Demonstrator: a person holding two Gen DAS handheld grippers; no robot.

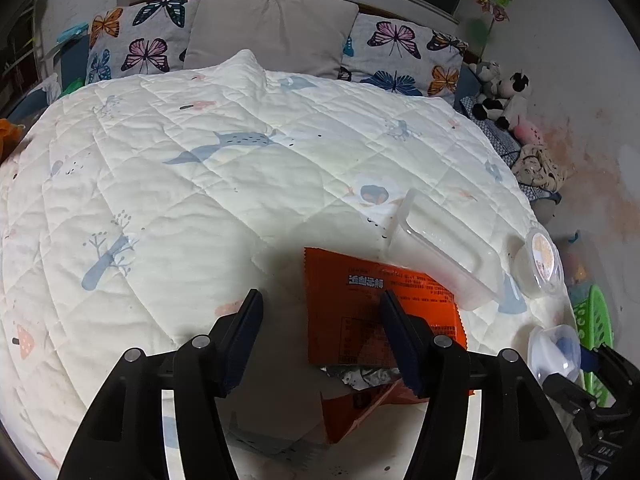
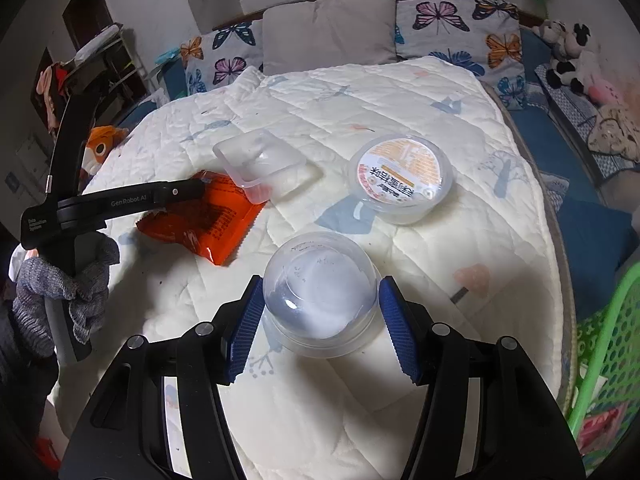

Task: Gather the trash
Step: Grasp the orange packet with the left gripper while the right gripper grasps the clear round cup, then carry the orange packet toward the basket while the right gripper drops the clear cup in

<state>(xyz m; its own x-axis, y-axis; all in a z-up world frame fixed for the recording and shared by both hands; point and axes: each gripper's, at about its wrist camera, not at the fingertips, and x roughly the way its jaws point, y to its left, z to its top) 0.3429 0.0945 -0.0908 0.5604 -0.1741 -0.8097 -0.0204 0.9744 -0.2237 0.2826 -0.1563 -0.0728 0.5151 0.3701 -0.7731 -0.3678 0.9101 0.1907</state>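
1. A bed is filling the room, covered by a cream quilt [image 1: 208,184] printed with whales and trees, with butterfly pillows [image 2: 460,28] and a plain grey pillow [image 1: 272,28] leaning at the headboard.
2. A green basket [image 2: 600,344] with holes in its wall is standing beside the bed on the right.
3. An orange snack wrapper [image 1: 360,292] is lying flat on the quilt, its torn end crumpled near the camera.
4. A clear rectangular tray [image 2: 266,168] is resting on the quilt, its corner touching the wrapper.
5. A round tub [image 2: 400,178] with a printed orange-and-white lid is sitting on the quilt, just beside the tray.
6. The right gripper [image 2: 320,320] is pinching a clear plastic cup [image 2: 320,300], turned upside down, its blue pads pressing both sides.
7. The left gripper [image 1: 320,340] is standing spread over the wrapper, one finger above it and the other above bare quilt, gripping nothing.
8. A hand in a grey knitted glove [image 2: 64,284] is holding the left gripper's handle.
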